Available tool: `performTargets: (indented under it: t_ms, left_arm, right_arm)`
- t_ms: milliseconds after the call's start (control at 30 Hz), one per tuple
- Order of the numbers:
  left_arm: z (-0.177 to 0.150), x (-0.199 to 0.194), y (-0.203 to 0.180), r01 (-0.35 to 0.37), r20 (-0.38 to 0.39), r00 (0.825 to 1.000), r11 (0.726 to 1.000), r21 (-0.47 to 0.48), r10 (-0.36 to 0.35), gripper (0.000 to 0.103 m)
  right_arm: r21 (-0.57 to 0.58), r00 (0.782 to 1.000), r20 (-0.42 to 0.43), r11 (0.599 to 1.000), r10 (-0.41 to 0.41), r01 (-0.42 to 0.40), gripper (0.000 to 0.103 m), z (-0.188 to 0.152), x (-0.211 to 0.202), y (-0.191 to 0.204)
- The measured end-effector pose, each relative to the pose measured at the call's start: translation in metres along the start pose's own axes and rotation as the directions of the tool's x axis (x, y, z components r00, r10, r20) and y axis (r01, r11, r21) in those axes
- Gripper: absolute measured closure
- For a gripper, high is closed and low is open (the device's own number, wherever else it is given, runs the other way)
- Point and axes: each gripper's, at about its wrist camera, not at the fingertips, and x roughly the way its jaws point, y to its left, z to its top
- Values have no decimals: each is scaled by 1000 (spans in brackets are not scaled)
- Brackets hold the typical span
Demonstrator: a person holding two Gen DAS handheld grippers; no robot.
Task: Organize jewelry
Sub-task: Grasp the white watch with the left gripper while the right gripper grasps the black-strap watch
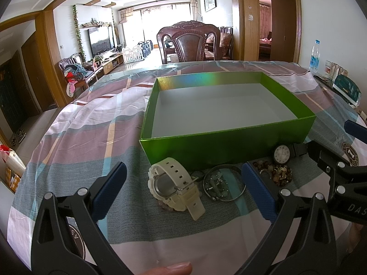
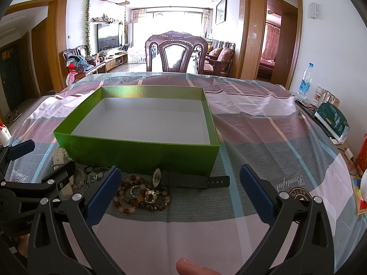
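Observation:
An open green box (image 1: 229, 144) (image 2: 146, 153) with a bare white floor stands on the checked cloth. Before its near wall lies jewelry: a white watch (image 1: 174, 188), a metal bangle (image 1: 223, 183) around small green pieces, a brown bead bracelet (image 1: 281, 174) (image 2: 140, 194) with rings, and a black watch (image 1: 283, 153) (image 2: 190, 180). My left gripper (image 1: 183, 192) stands open, its blue pads either side of the white watch and bangle. My right gripper (image 2: 181, 192) is open too, spanning the beads and the black watch.
A carved wooden chair (image 1: 188, 43) stands behind the table. At the right edge are a water bottle (image 2: 305, 83), cartons, a teal packet (image 2: 332, 119) and a red basket (image 2: 363, 155). A thumb (image 2: 192, 267) shows at the bottom of each view.

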Motion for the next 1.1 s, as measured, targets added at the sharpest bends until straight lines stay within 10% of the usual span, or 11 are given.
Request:
performTargets:
  t_ms: [333, 533, 767, 967, 1100]
  left_arm:
    - [-7, 14, 5, -69, -62, 996, 998, 4, 69, 4]
    - [-16, 40, 22, -19, -229, 973, 999, -51, 7, 4]
    - [-25, 38, 25, 29, -253, 967, 998, -52, -41, 18]
    - [-20, 43, 48, 18, -271, 961, 992, -122, -51, 29]
    - [-21, 47, 58, -2, -293, 955, 989, -146, -41, 19]
  right_arm:
    - [33, 1000, -28, 999, -11, 12, 3, 0, 4, -7]
    - [135, 966, -244, 989, 86, -53, 3, -16, 45, -28]
    - [90, 933, -326, 987, 153, -130, 45, -35, 53, -9]
    - [121, 906, -331, 964, 263, -236, 48, -31, 47, 0]
    - [-48, 928, -355, 989, 112, -138, 41, -20, 45, 7]
